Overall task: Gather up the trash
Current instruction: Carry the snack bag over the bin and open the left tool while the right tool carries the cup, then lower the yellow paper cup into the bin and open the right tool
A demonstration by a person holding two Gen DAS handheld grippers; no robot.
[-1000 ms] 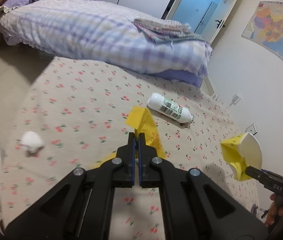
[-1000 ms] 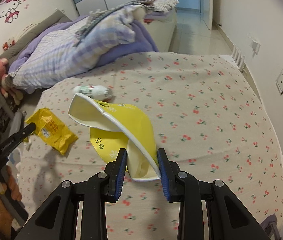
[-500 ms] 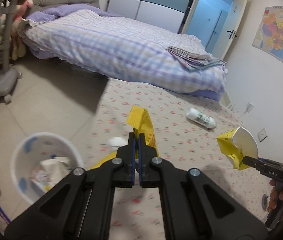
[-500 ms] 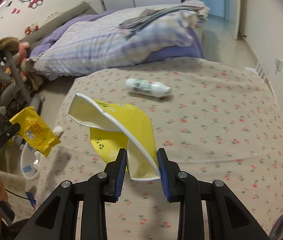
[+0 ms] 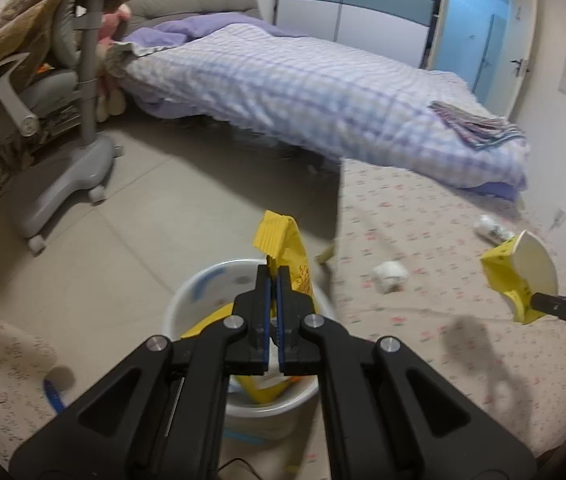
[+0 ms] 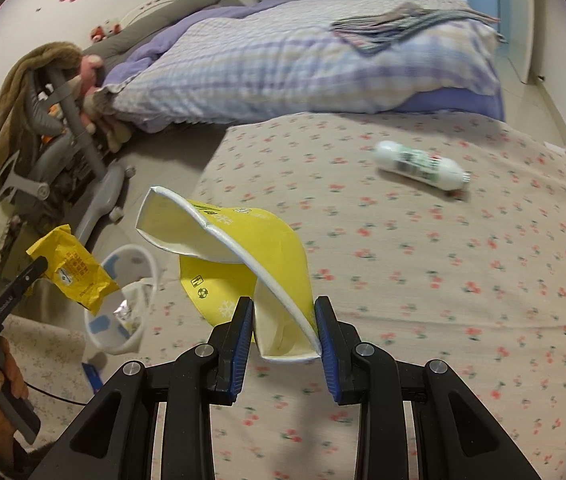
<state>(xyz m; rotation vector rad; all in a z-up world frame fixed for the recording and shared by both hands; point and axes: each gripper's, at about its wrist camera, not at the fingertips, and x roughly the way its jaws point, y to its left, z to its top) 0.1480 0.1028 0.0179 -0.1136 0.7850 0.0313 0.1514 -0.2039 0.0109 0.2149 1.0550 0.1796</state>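
Left wrist view: the left gripper (image 5: pixel 274 276) pinches a yellow wrapper (image 5: pixel 283 246) above the white bin (image 5: pixel 187 300) — jaws clenched.

Right wrist view: the right gripper (image 6: pixel 283 316) grasps a crushed yellow cup (image 6: pixel 243 248) over the floral mat (image 6: pixel 443 280) — 1 white bottle (image 6: pixel 419 166) lies beyond.

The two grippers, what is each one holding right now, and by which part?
Left gripper pinches the yellow wrapper at its middle. Right gripper clamps the crushed yellow paper cup across its base end.
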